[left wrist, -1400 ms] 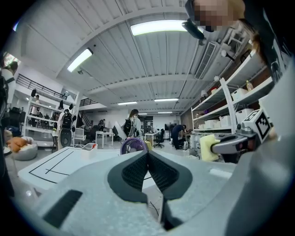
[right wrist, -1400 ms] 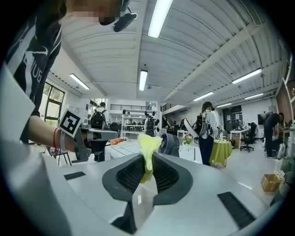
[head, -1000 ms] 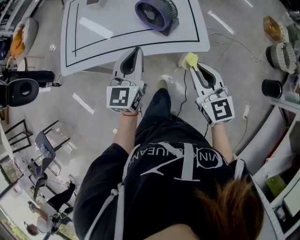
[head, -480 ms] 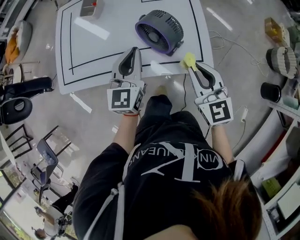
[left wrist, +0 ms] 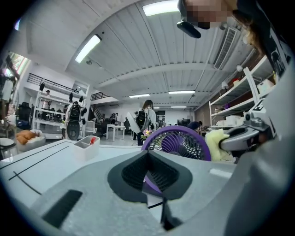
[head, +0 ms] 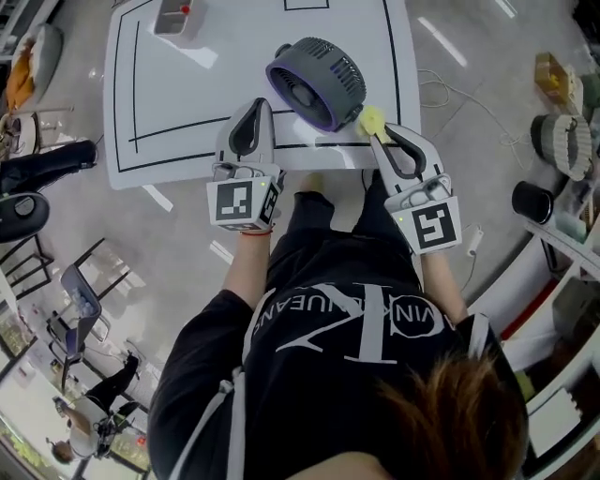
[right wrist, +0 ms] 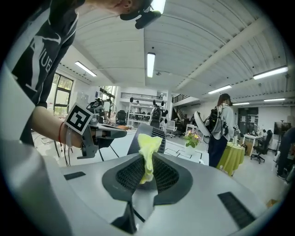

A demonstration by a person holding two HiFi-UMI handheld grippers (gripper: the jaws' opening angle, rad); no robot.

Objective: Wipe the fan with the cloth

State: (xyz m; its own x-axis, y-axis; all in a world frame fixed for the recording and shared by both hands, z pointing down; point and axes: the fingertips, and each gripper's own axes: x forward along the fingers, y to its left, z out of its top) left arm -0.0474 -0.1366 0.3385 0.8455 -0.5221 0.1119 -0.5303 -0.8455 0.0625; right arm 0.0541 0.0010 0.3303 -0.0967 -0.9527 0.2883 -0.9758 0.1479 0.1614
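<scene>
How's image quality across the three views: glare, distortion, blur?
Head view: wide-angle bending at the edges, light-strip glare on the table, fan sharp. Left gripper view: strong fisheye, dark corners, mosaic patch at top. Right gripper view: same fisheye, cloth sharp, ceiling lamp blown out.

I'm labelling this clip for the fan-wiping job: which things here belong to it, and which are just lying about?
Belongs to the job:
- round purple plastic fan on the white table
- crumpled yellow cloth, pinched in the right gripper

Just lying about:
- small pale rectangular bin at the table's far corner
- black cylindrical container off to the right
</scene>
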